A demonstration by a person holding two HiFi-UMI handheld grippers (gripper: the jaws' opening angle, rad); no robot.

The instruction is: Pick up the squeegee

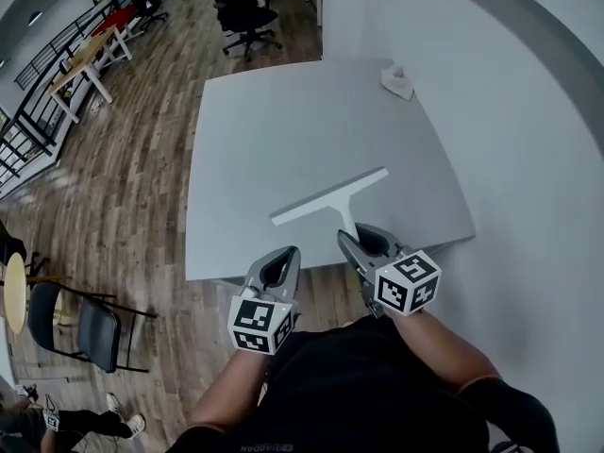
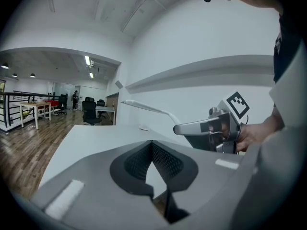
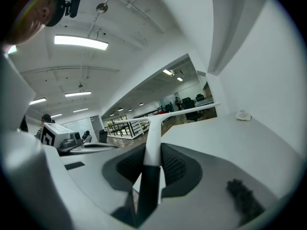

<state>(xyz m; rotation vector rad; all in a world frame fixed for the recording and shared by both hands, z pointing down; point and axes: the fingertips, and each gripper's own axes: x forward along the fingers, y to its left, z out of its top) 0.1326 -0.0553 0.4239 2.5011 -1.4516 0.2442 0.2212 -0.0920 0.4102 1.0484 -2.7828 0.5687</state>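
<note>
1. The squeegee [image 1: 330,196] is gripped in the right gripper [image 1: 347,239]. Its fingers [image 3: 175,166] are clamped on the handle, and the white blade lies crosswise over the near part of the worktop [image 1: 283,130], toward 5 o'clock on its surface.
2. From the left gripper view the blade looks to be held off the worktop, not lying on it.
3. The left gripper [image 1: 293,251] sits just beside the right one, at its 9 o'clock. Its fingers [image 2: 165,163] are narrow, tips together, with nothing between them.
4. Both grippers are at the worktop's near edge, at 6 o'clock, with their tips about over that edge.
5. The worktop's 3 o'clock edge runs along a pale wall [image 1: 528,140], so there is no room on that side.
6. The 9 o'clock edge borders open wooden floor [image 1: 142,177]. A folding chair [image 1: 94,333] stands well apart at 8 o'clock.
7. A crumpled white thing [image 1: 397,82] lies by the far corner at 1 o'clock, well apart from the blade. The surface between them is bare.
8. Beyond the far edge, at 12 o'clock, stands an office chair [image 1: 243,12].
</note>
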